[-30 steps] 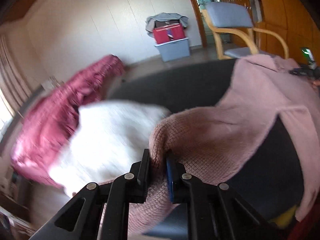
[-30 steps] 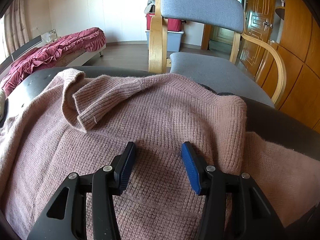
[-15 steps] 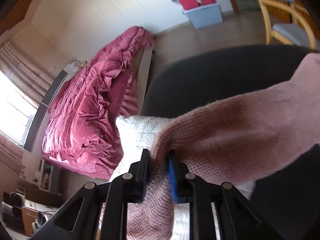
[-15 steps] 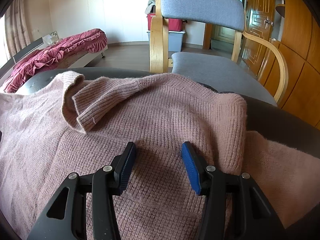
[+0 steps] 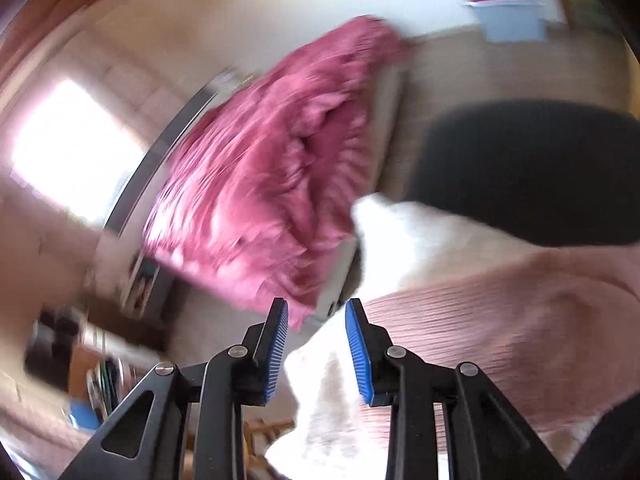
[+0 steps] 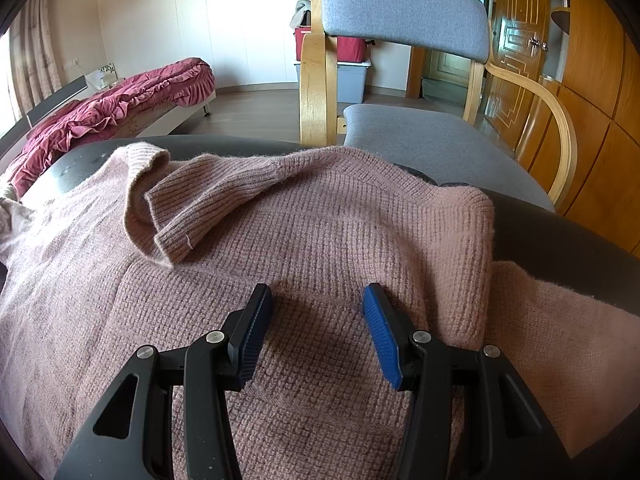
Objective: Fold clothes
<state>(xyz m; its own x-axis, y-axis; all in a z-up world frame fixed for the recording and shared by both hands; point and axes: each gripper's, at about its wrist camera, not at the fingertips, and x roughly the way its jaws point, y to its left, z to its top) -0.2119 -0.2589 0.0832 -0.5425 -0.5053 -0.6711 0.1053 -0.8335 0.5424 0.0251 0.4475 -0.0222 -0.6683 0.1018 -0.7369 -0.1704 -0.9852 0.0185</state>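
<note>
Right wrist view: a pink knit sweater point(image 6: 320, 240) lies spread across a dark round table point(image 6: 560, 232), one sleeve point(image 6: 208, 204) folded back over the body, its cuff pointing toward the camera; the right gripper point(image 6: 318, 304) sits low over the knit with its jaws apart and nothing between them; whether the fingertips touch the fabric cannot be told. The left wrist view is blurred; the left gripper point(image 5: 316, 320) also has its jaws apart, holding nothing; the sweater point(image 5: 500, 320) lies just to its right, over a white garment point(image 5: 420, 236) at the table's point(image 5: 520, 168) edge. Beyond the table stand a grey chair point(image 6: 408, 12) with a wooden frame, a bed with a crimson cover point(image 6: 120, 100), and a storage bin point(image 6: 350, 80) by the wall.
</note>
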